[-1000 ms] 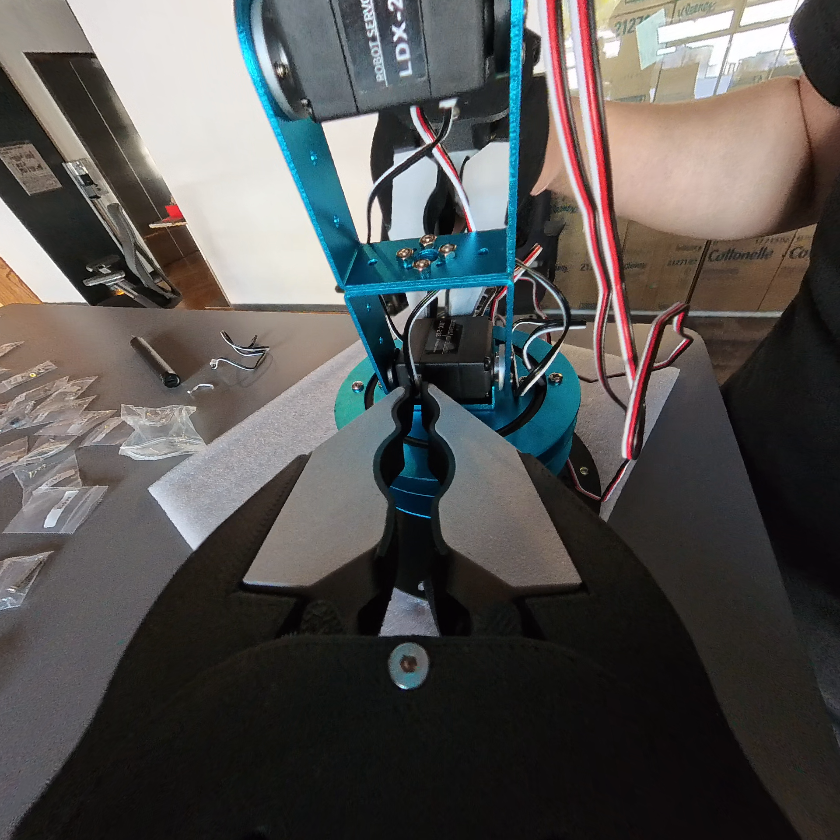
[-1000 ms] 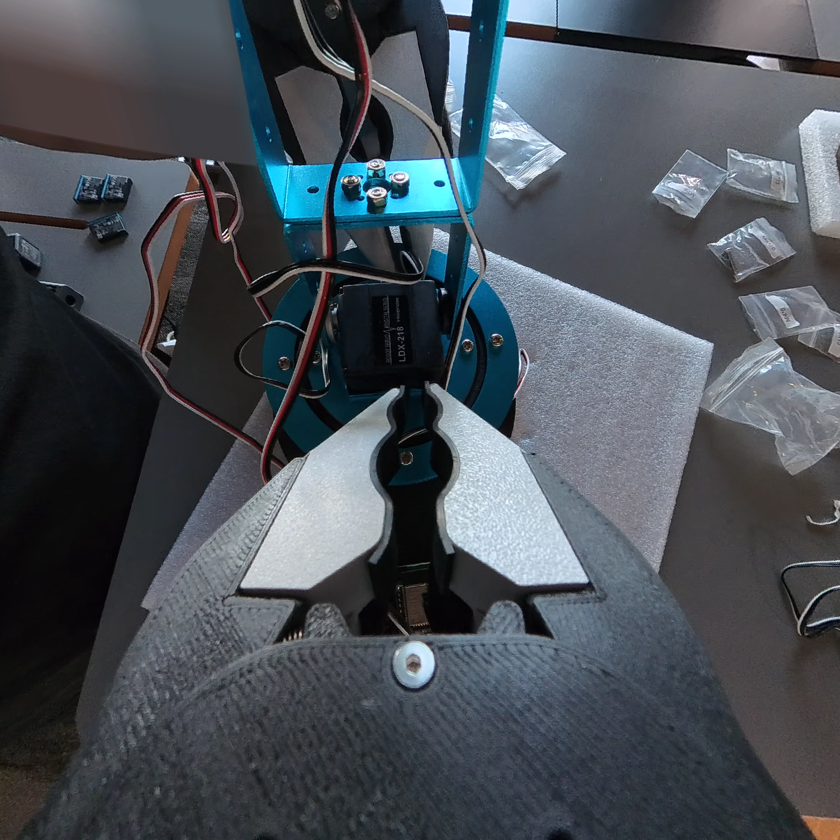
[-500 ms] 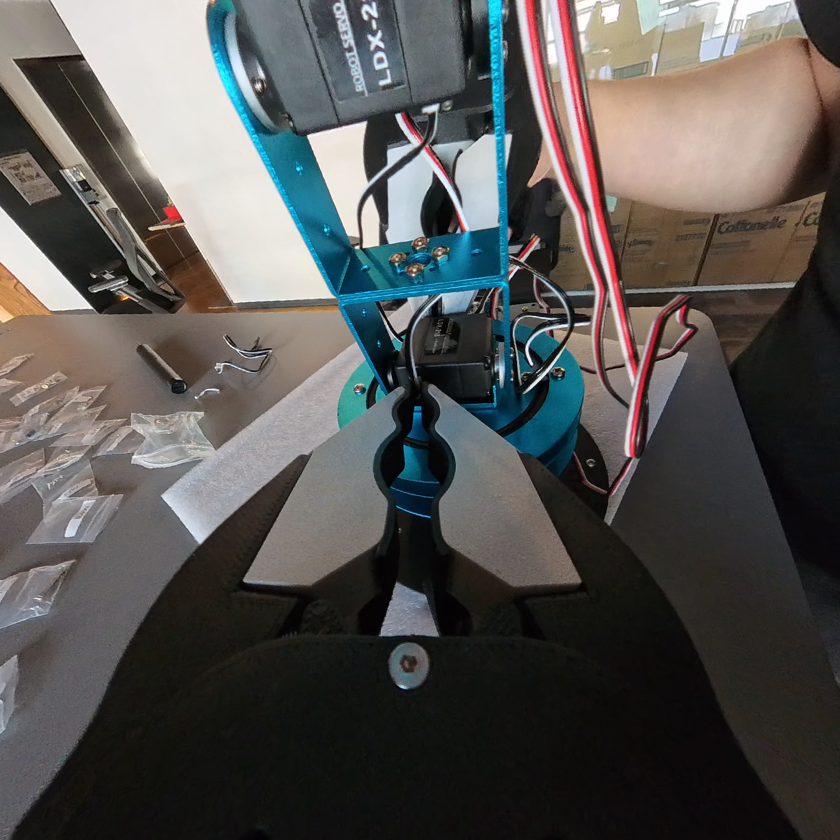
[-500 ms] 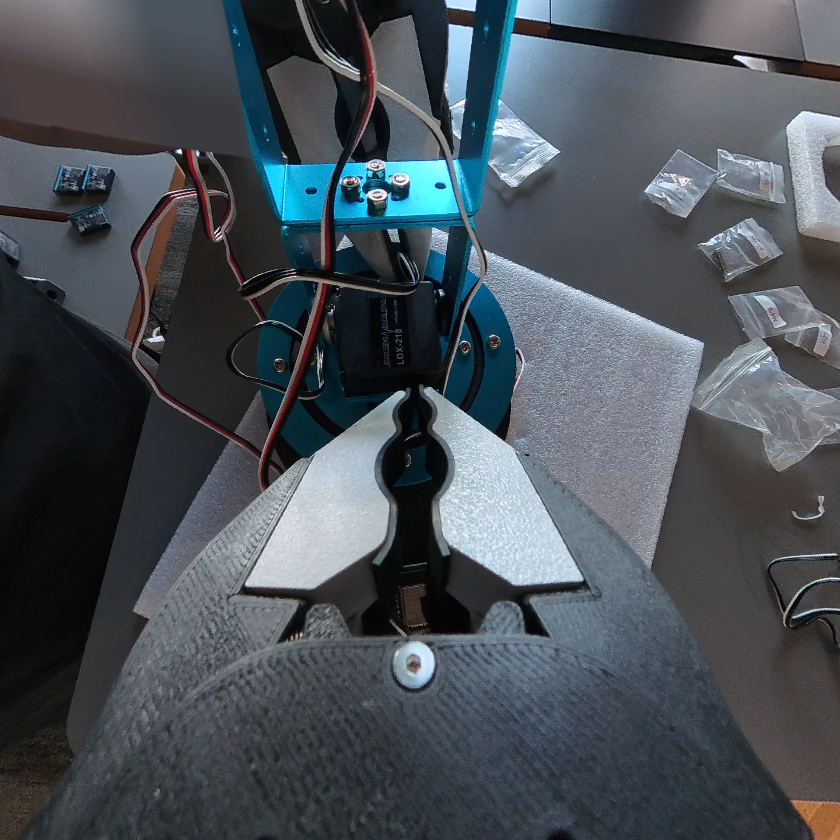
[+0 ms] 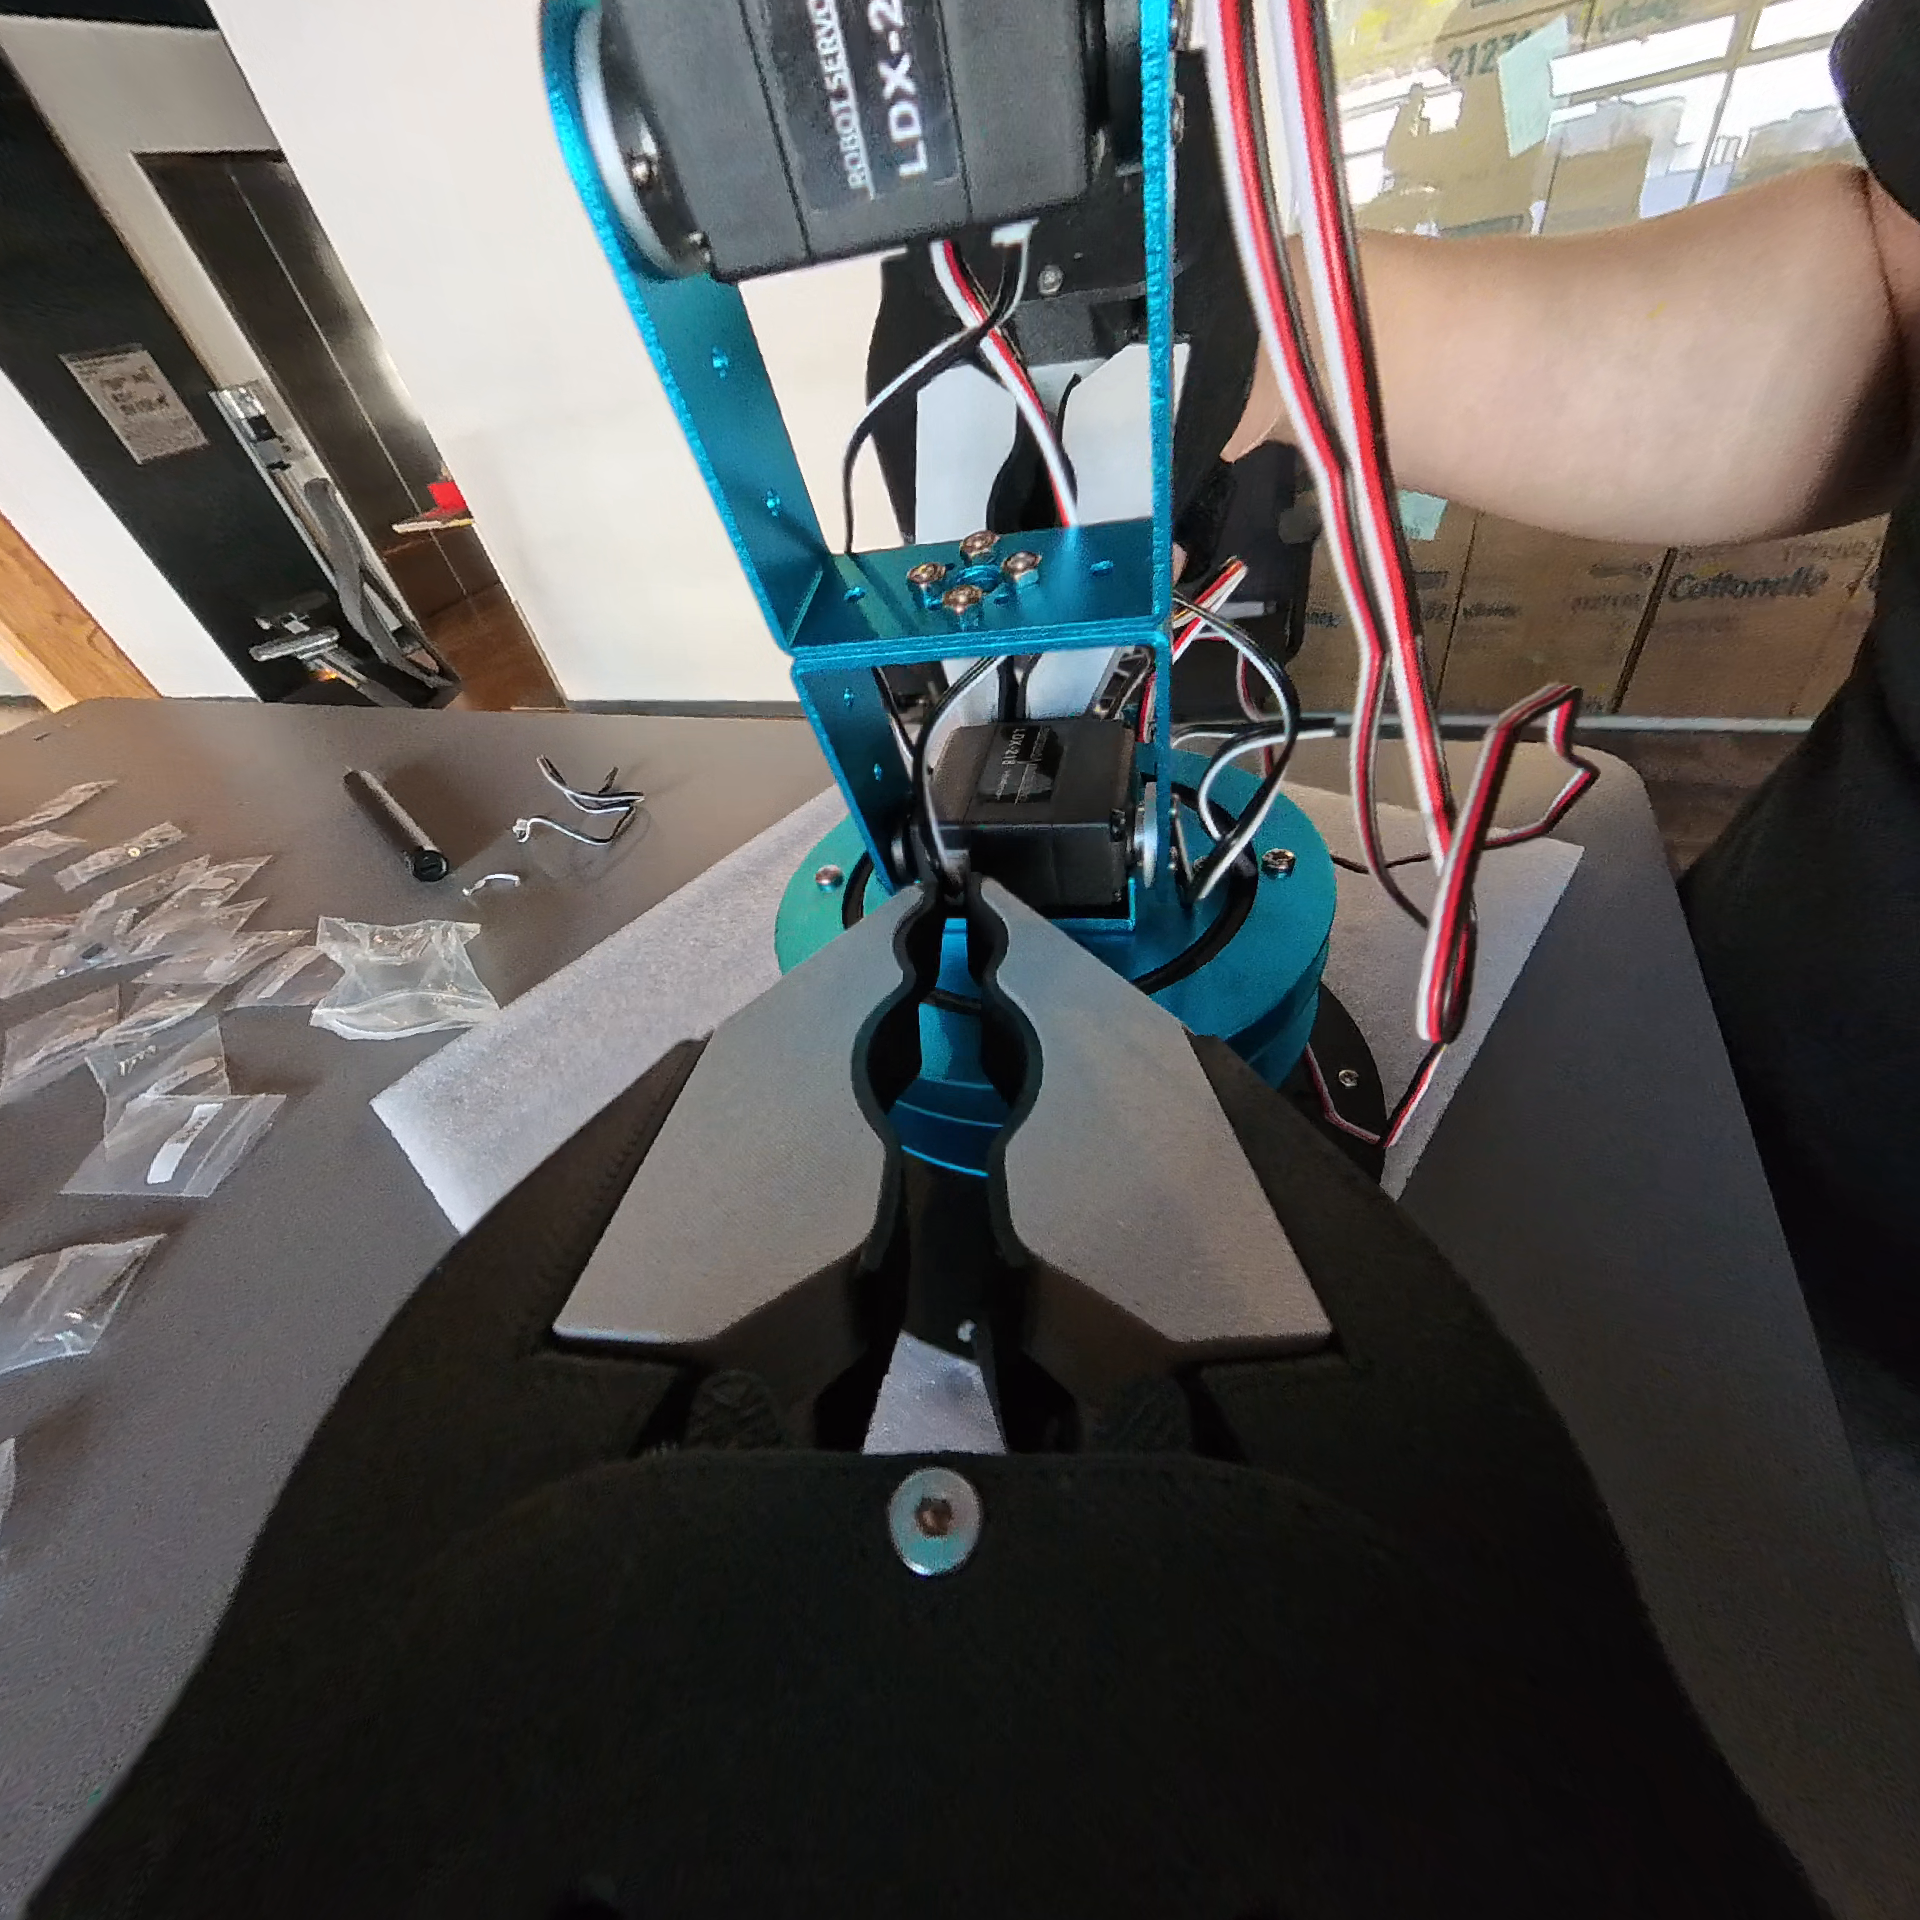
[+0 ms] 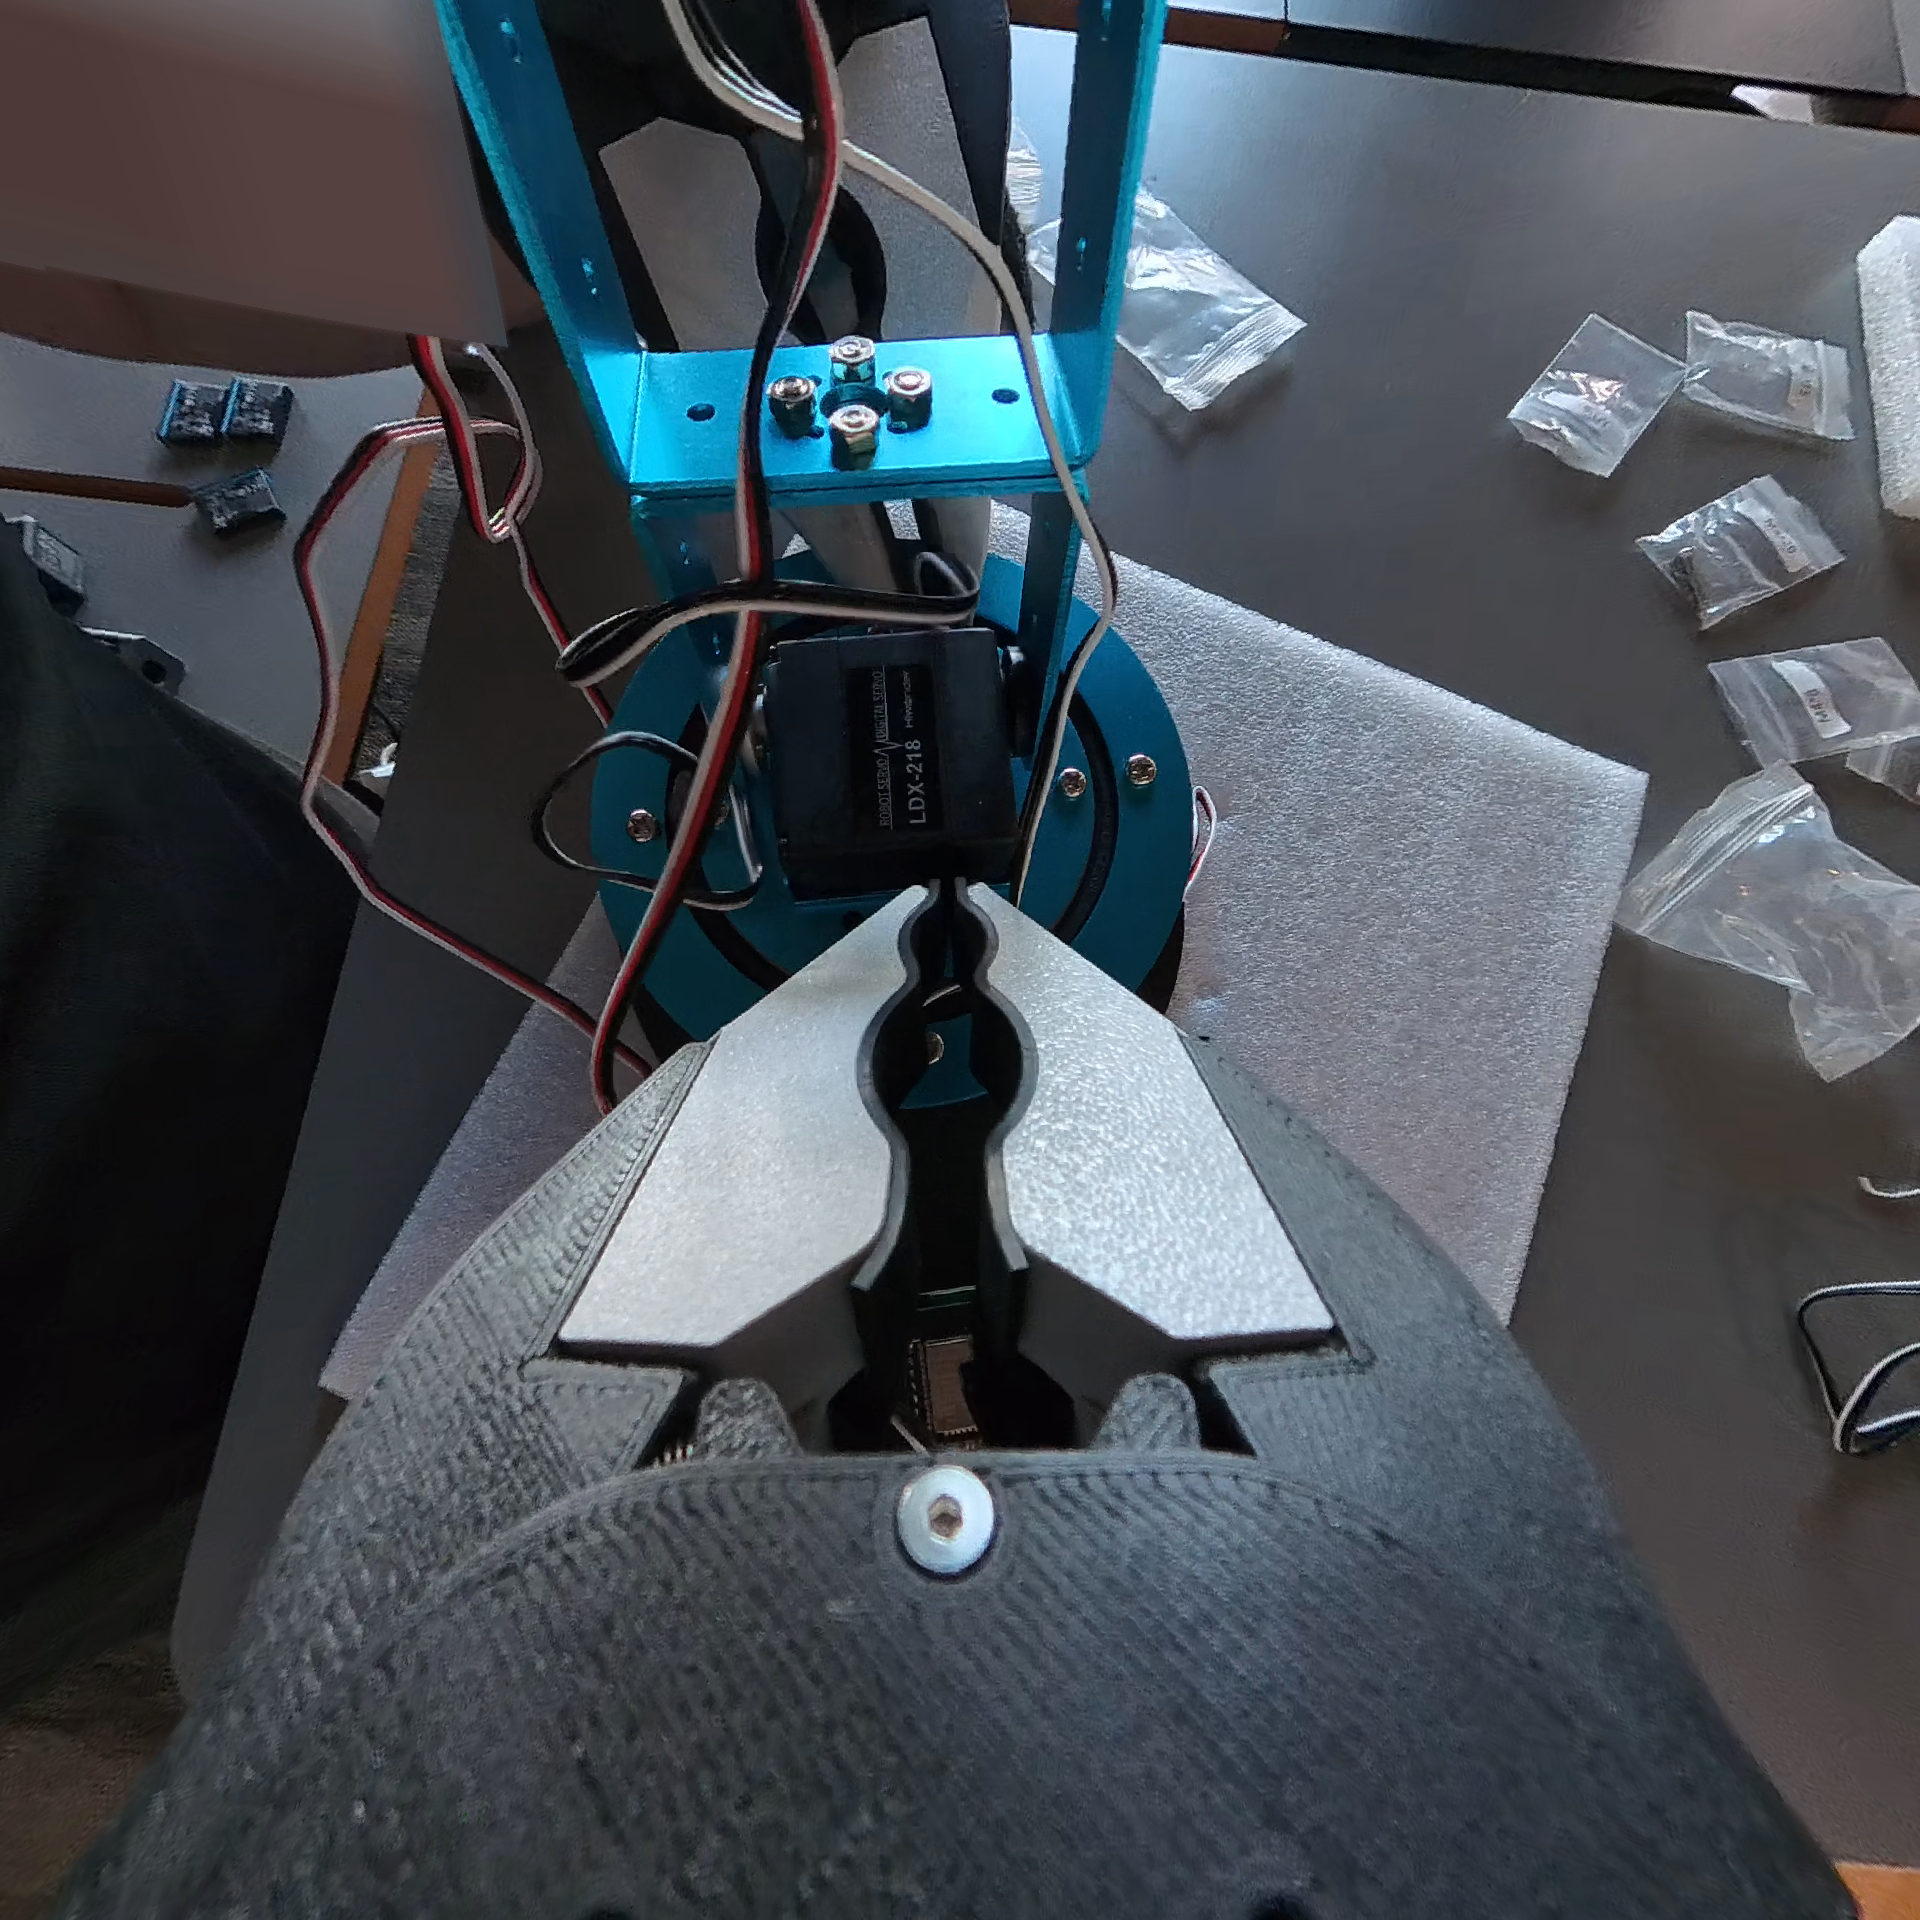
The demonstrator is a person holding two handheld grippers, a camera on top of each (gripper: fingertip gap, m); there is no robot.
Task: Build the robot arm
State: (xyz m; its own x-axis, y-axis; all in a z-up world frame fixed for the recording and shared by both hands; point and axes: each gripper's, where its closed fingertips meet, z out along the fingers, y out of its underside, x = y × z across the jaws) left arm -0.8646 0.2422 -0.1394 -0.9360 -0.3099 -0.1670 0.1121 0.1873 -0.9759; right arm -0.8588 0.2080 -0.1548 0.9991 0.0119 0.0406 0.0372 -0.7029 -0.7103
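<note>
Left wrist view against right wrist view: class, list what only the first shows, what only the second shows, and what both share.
Only the left wrist view shows a bare forearm, stacked cardboard boxes and a black rod. Only the right wrist view shows small blue modules and a white foam block. Both show the blue round base on a foam sheet, its blue bracket, a black servo and clear bags.

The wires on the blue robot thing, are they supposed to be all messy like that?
They do look untidy. The red, white and black wires hang loose and looped around the blue bracket and over the round blue base, and none looks tied down. Nothing looks broken or spilled.
</note>
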